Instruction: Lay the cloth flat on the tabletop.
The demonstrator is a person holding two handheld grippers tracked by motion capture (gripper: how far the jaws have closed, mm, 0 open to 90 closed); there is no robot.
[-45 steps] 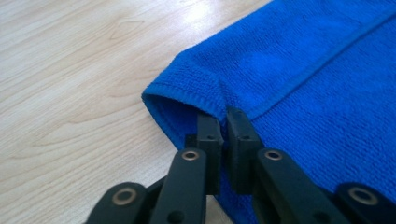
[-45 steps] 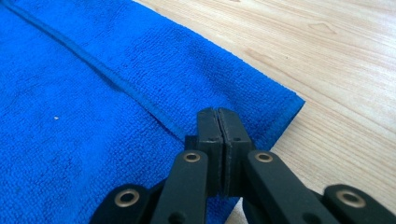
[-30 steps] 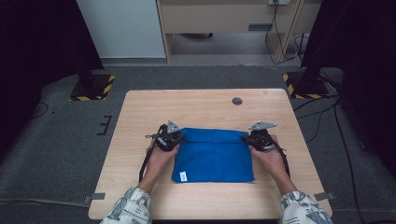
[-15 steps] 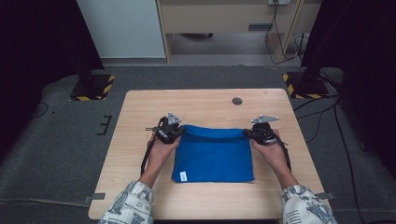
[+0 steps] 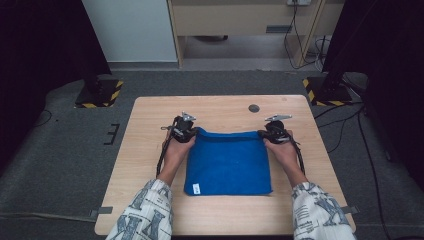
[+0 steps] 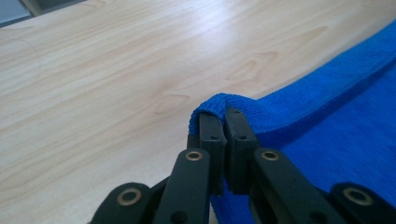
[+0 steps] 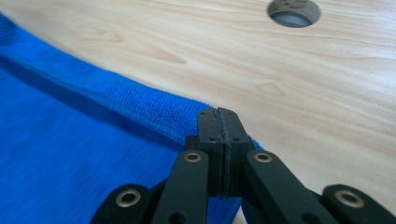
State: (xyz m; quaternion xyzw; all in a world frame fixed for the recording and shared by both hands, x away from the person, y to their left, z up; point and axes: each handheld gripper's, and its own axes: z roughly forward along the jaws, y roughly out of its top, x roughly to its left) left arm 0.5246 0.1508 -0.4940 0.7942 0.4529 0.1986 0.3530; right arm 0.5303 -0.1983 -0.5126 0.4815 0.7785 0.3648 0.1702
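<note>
A blue towel [image 5: 227, 162] lies flat on the wooden table [image 5: 150, 150], with a small white label [image 5: 196, 188] near its front left corner. My left gripper [image 5: 195, 133] is shut on the towel's far left corner, and in the left gripper view the cloth [image 6: 327, 121] folds over the closed fingertips of that gripper [image 6: 225, 115]. My right gripper [image 5: 261, 134] is shut on the far right corner. In the right gripper view the towel [image 7: 93, 154] runs off to the left from the pinched jaws of the right gripper [image 7: 218, 112]. The far hem is slightly raised between both grippers.
A round cable hole [image 5: 254, 108] sits in the table beyond the towel, seen close in the right gripper view as a hole [image 7: 293, 11]. Bare wood lies to the left, right and far side of the towel. Black stands with striped bases [image 5: 100, 95] flank the table on the floor.
Both hands have moved away from the person across the table, drawing the towel's far edge with them. The towel now reaches farther up the table.
</note>
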